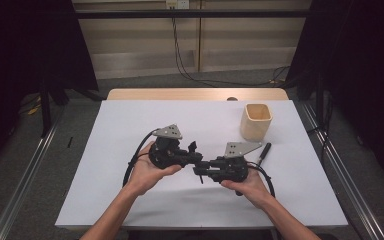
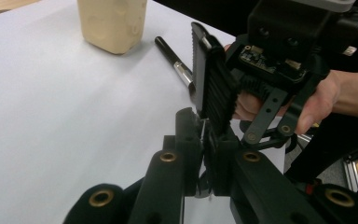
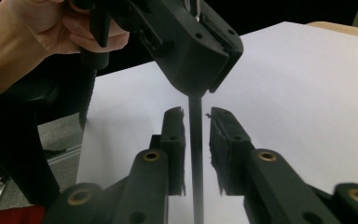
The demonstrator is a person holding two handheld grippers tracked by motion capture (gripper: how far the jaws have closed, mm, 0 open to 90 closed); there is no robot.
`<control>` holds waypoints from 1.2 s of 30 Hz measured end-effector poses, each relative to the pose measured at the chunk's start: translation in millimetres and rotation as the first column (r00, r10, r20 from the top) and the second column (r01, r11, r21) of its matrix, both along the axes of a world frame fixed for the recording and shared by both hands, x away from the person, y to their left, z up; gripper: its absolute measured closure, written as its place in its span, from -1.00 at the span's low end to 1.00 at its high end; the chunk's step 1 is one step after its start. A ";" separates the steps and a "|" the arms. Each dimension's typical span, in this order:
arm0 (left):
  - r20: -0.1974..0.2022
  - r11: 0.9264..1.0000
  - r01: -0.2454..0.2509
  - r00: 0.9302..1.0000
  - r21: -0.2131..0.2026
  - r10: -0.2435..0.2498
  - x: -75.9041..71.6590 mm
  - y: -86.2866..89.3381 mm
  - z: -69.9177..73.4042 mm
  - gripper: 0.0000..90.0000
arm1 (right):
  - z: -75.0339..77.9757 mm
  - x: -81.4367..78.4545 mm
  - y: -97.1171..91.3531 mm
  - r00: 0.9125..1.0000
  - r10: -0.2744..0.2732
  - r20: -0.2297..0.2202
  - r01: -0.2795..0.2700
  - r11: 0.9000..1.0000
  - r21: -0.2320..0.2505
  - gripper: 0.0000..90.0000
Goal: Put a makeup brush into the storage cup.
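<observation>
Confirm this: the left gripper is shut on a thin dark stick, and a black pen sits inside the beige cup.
One thing is wrong: the black pen is not inside the beige cup. It lies flat on the white table beside the cup, as the high view shows. The rest holds: the left gripper is shut on the thin dark stick.

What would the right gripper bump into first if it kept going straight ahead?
Most likely the left gripper, close ahead. The thin black stick it holds already sits between the right gripper's jaws.
</observation>
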State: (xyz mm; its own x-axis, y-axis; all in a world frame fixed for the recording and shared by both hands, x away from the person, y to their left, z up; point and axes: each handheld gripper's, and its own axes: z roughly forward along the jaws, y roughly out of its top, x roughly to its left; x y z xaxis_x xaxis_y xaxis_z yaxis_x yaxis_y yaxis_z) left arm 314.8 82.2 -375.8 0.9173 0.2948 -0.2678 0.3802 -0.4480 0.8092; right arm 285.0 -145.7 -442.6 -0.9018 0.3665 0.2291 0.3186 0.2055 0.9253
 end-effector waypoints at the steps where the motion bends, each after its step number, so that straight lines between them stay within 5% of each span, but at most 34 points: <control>1: -0.001 1.000 0.001 1.000 -0.002 -0.001 0.0 -0.2 -0.1 0.90 | -0.4 -0.2 0.1 1.000 0.003 -0.004 -0.003 1.000 0.003 0.75; 5: 0.000 1.000 0.003 1.000 -0.001 -0.003 -0.1 -0.8 -0.7 0.90 | -0.4 0.0 -0.3 1.000 0.005 -0.009 -0.005 1.000 0.011 0.88; 31: -0.002 0.998 -0.019 1.000 -0.052 0.019 1.4 -0.5 -10.2 0.86 | -0.8 0.1 -1.3 1.000 -0.007 -0.011 0.007 1.000 -0.009 0.91; 36: 0.005 0.998 -0.034 0.999 -0.045 0.034 0.8 -2.6 -13.2 0.68 | -0.2 0.9 -3.2 1.000 -0.020 -0.012 0.020 1.000 -0.010 0.91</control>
